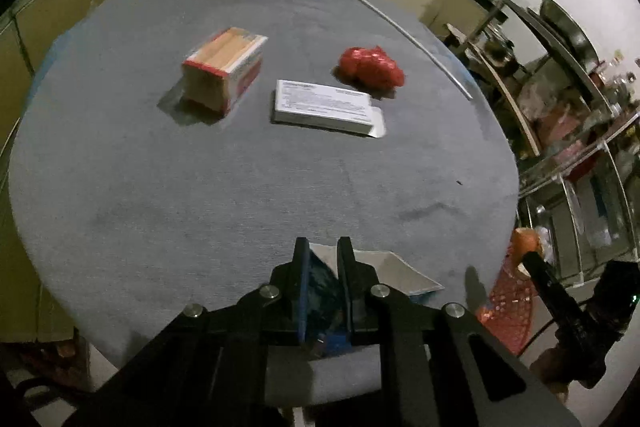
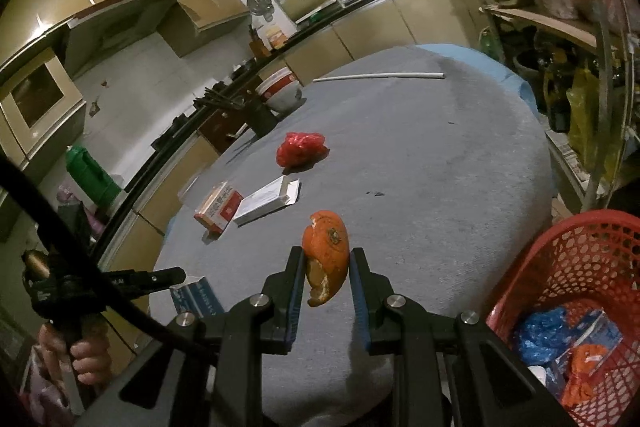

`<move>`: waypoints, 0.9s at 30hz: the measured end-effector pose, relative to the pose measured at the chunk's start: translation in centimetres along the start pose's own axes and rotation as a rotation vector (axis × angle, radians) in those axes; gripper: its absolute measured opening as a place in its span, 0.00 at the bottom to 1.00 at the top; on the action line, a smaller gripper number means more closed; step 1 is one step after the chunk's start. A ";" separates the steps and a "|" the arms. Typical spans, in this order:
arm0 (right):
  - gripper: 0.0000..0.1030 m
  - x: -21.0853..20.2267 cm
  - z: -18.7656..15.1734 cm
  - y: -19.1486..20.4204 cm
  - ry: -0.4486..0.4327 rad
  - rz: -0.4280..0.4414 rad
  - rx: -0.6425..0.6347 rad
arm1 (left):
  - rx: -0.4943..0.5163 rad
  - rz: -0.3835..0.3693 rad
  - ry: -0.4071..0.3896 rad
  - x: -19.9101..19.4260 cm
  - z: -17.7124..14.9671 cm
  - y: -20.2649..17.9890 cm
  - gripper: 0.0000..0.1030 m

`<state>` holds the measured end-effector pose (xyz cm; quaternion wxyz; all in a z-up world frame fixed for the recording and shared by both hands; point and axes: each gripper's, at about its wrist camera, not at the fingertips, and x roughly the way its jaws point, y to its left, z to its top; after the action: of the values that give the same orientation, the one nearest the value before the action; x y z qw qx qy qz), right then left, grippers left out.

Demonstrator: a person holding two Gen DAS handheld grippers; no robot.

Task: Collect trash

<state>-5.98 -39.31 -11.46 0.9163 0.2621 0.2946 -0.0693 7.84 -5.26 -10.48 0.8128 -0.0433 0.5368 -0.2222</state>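
One orange peel (image 2: 326, 255), long axis upright

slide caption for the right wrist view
Right claw shut on orange peel beside red plastic mesh basket.

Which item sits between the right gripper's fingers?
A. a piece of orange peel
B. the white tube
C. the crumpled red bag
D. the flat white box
A: the right gripper is shut on the orange peel, lifted above the grey table.
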 end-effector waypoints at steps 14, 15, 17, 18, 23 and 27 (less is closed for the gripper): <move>0.24 1.2 -0.2 0.2 0.027 0.004 -0.018 | 0.122 -0.013 -0.074 -2.0 -1.4 -1.2 0.58; 0.24 1.1 -0.3 0.1 0.026 0.007 -0.014 | 0.147 0.001 -0.081 -2.1 -1.6 -1.6 0.58; 0.24 1.0 -0.3 0.1 0.024 0.010 -0.012 | 0.186 0.033 -0.097 -2.4 -2.0 -2.2 0.60; 0.24 1.0 -0.3 0.1 0.023 0.010 -0.013 | 0.211 0.055 -0.107 -2.6 -2.3 -2.7 0.61; 0.24 1.0 -0.5 0.3 0.026 0.017 -0.010 | 0.279 0.121 -0.142 -3.2 -2.8 -3.9 0.61; 0.24 1.2 -0.7 0.6 0.034 0.021 -0.022 | 0.315 0.149 -0.169 -3.8 -3.0 -4.5 0.62</move>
<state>-5.15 -38.40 -12.32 0.9147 0.2564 0.3079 -0.0519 2.55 -7.24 -7.12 0.8658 0.1059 0.4271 -0.2383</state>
